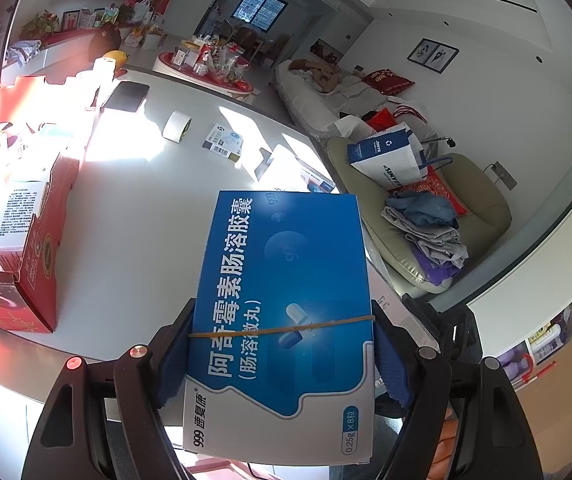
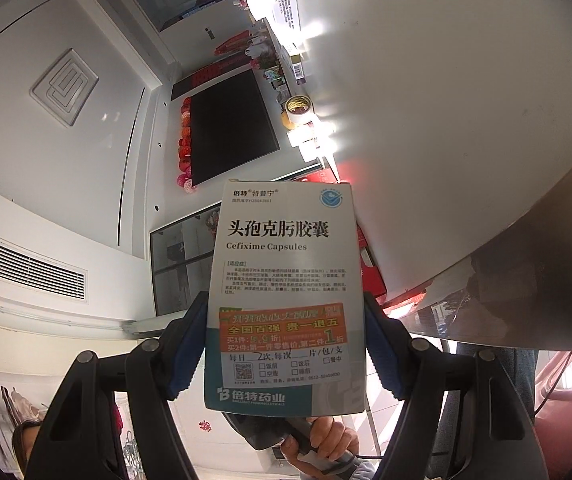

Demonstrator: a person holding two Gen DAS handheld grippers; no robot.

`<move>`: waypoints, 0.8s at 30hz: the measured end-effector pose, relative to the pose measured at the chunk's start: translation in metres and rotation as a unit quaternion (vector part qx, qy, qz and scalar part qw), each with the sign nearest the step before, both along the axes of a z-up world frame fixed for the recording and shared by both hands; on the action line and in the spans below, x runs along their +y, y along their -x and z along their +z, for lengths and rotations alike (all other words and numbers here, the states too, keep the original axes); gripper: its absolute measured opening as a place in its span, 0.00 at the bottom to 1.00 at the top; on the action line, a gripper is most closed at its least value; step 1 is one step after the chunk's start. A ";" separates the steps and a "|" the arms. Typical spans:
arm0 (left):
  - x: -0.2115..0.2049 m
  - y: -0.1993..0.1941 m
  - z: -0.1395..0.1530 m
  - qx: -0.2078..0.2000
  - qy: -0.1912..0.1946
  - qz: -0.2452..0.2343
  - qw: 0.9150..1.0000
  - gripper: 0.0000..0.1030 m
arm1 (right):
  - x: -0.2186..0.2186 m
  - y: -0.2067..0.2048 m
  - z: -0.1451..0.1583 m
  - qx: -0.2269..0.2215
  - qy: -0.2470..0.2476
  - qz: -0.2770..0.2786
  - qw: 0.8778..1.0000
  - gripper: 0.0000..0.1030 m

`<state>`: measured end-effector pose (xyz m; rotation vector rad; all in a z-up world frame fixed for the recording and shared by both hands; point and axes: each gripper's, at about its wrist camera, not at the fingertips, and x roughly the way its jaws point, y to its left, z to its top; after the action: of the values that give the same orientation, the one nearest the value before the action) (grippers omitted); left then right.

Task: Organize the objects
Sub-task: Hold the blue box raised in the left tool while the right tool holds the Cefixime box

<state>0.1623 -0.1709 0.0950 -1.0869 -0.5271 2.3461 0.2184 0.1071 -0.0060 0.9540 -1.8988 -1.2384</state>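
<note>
We hold the blue medicine box (image 1: 286, 300) between the left gripper (image 1: 284, 354) fingers above the bench (image 1: 158, 208); the right gripper (image 2: 286, 354) fingers clamp the white capsule box (image 2: 286, 280). Both cartons are light and crushable: we grip the narrow side edges gently.

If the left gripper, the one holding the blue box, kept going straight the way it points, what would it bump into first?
Probably the white table. The left gripper tilts downward, and the blue medicine box would lead, likely landing near the sunlit box at the far edge. Depth is hard to judge.
</note>
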 end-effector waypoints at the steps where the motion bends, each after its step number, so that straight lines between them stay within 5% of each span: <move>1: 0.000 0.000 0.000 0.000 0.000 0.000 1.000 0.80 | 0.000 -0.001 -0.001 0.001 0.002 0.001 1.000 0.70; 24: 0.000 -0.002 0.005 0.006 0.000 0.001 1.000 0.80 | -0.006 0.007 0.003 0.028 0.034 0.008 0.999 0.70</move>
<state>0.1641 -0.1712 0.0995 -1.0714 -0.5228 2.3531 0.2117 0.1009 -0.0034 0.8889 -1.8741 -1.1722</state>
